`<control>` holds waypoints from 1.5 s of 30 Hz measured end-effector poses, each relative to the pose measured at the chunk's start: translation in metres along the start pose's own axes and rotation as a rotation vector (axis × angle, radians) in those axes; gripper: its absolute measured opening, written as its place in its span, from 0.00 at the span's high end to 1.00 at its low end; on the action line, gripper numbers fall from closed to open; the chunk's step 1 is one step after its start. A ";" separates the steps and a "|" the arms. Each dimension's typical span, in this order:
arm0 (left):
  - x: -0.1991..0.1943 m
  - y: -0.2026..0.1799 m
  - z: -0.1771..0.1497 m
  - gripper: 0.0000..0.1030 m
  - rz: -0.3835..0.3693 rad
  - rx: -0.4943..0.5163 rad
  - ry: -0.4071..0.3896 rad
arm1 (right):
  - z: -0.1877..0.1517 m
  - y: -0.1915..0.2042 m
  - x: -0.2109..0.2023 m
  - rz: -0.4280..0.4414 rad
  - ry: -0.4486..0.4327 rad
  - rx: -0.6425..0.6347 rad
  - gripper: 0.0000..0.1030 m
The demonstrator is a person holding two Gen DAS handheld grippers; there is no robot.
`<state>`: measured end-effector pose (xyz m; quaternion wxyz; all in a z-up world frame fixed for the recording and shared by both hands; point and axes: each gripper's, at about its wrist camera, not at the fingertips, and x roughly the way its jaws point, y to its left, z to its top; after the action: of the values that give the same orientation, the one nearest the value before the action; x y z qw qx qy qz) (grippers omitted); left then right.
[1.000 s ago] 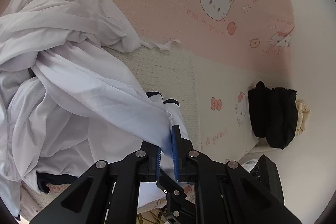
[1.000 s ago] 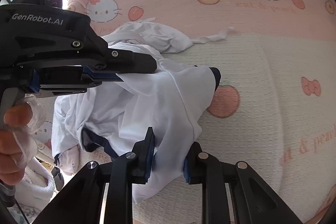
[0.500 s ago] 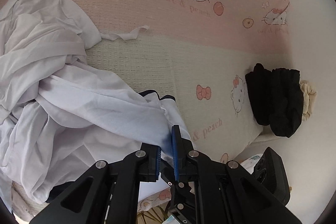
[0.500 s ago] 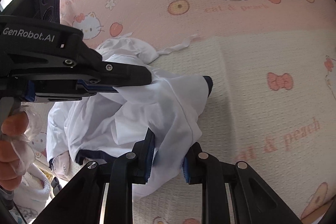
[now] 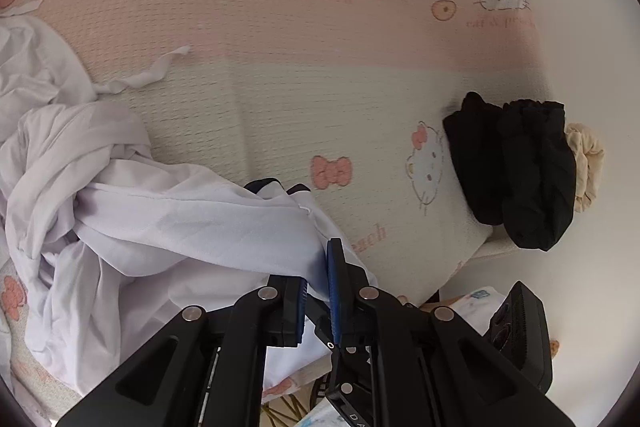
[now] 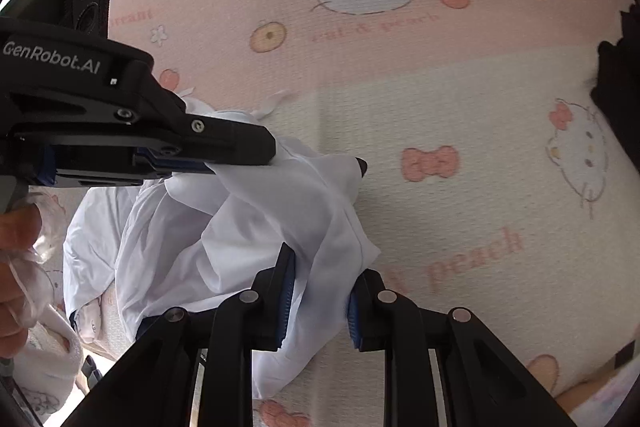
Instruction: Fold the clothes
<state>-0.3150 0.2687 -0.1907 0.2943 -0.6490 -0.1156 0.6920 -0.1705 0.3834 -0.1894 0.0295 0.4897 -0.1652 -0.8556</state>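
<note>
Over a cartoon-cat bedspread (image 5: 360, 99), I lift a crumpled white garment (image 5: 168, 211), left gripper (image 5: 318, 301) and right gripper (image 6: 318, 301) each clamped on an edge to spread it for folding.

1 white garment (image 5: 168, 227), 2 black clothes (image 5: 516, 167), 1 cream item (image 5: 588, 163).

white garment (image 5: 132, 223) cut off at left edge, beige cloth (image 5: 586, 167) mostly hidden behind black clothes (image 5: 516, 167), perhaps folded

"genrobot.ai" on the left gripper (image 6: 240, 163); "eat & peach" on the blanket (image 5: 280, 75).
</note>
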 end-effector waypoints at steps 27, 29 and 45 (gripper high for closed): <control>0.038 -0.046 0.015 0.93 0.006 0.059 0.043 | 0.008 -0.067 -0.002 -0.031 0.005 0.107 0.79; 0.041 -0.049 0.016 0.93 -0.007 0.050 0.045 | 0.008 -0.071 -0.003 -0.035 0.010 0.107 0.79; 0.083 -0.123 0.032 0.93 -0.034 0.174 0.083 | 0.004 -0.145 -0.028 -0.073 -0.066 0.320 0.79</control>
<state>-0.3132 0.4202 -0.1890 0.3657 -0.6469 -0.0536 0.6670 -0.1433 0.5272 -0.2095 -0.0854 0.4656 -0.2822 -0.8344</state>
